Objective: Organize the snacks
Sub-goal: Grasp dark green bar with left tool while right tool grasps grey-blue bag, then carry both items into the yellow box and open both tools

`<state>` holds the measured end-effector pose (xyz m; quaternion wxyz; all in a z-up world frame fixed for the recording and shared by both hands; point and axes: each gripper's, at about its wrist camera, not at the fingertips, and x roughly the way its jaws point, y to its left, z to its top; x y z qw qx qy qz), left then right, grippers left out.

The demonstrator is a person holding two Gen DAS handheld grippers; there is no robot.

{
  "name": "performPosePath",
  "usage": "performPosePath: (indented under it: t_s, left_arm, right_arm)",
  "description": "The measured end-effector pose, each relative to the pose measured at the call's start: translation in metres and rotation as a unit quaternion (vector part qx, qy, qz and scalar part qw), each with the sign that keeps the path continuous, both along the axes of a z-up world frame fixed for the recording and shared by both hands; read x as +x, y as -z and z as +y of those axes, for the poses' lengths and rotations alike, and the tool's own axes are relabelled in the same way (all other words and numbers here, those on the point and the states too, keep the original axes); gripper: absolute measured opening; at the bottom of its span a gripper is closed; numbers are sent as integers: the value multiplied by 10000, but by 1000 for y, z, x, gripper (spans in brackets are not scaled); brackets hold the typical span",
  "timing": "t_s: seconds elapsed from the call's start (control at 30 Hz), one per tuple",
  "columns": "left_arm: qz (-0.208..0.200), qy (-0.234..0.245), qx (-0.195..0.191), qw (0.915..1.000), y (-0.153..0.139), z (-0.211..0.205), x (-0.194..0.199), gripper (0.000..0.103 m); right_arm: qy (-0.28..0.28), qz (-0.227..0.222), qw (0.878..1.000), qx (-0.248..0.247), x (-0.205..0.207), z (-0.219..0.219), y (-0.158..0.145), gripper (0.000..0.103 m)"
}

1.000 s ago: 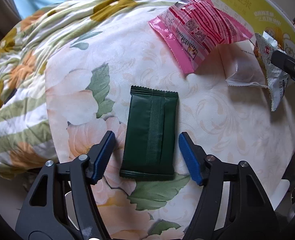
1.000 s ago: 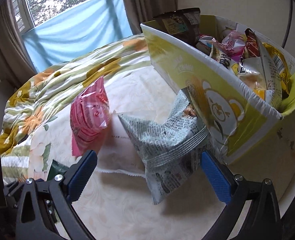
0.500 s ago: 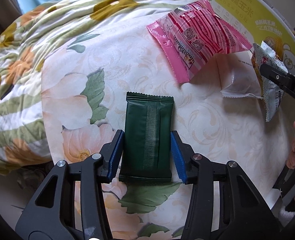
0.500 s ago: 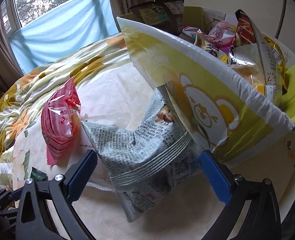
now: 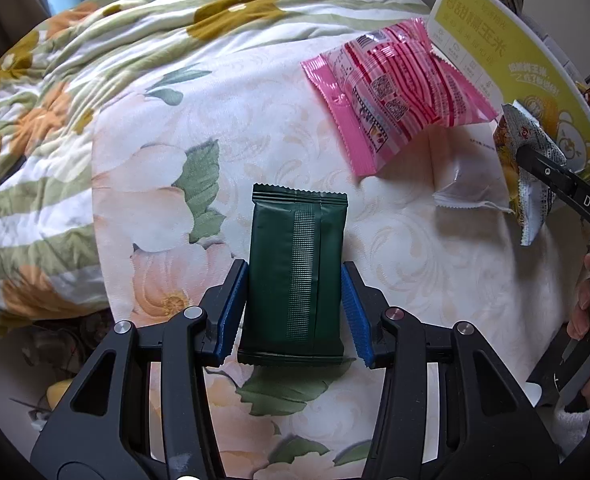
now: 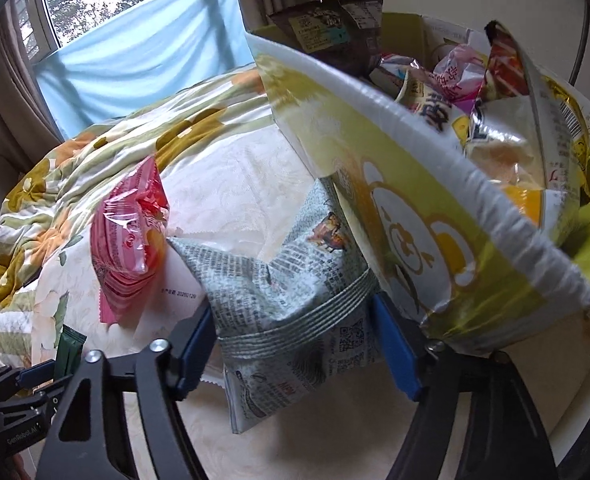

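Observation:
My left gripper [image 5: 293,312] is shut on a dark green snack packet [image 5: 297,276] that lies flat on the floral tablecloth. My right gripper [image 6: 295,340] has closed on a grey newsprint-pattern snack bag [image 6: 291,292] that leans against the yellow-green snack box [image 6: 435,240]. The same bag shows at the right edge of the left wrist view [image 5: 529,172], with the right gripper's black frame over it. A pink snack packet [image 5: 395,92] lies beyond, also seen in the right wrist view [image 6: 129,236]. A white translucent packet [image 5: 467,184] lies between them.
The box is full of several snack bags [image 6: 507,92]. A floral quilt [image 5: 95,80] is bunched over the table's far and left side. The table's rim [image 6: 583,412] curves close on the right. A window and blue cloth are behind.
Both grippers have closed: the left one onto the sides of the green packet, the right one onto the newsprint bag after moving in closer to it and the box.

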<state>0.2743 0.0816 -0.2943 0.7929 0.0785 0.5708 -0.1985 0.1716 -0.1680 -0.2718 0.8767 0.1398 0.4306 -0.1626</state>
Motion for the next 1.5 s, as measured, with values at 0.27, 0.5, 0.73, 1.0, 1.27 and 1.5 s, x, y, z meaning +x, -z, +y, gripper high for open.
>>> performPosePath:
  t_s: [0.27,0.5,0.73,1.0,1.27,1.5]
  left_arm:
    - [-194,-80,-215,9995,-32,5,-5,43]
    - [-386,-31,-380,9985,-68,-1,-10,43]
    - [-836,128,-659,9942,-130,-35,-10,43]
    - [-1383,269,-989,9851,-193,-113,-11,43]
    - [-1467,209,-1275,9807,-206,-221,-7,43]
    - [-1340,90,-1210,9835,-182,-304,9,43]
  right_arm:
    - [-67,-228,9997,116,-7,5,-24,60]
    - [-276,-562,9978,237,-21,18,-61,59]
    - [-576,-1132,9911,401,-34,21,-123,58]
    - [-596,-1730,9816,539,-39,-34,-183,58]
    - [-919,-1680,9793,657,-26,-128,-203,58]
    - [-1174,-1595,9774,734,-19,-195,-197,58]
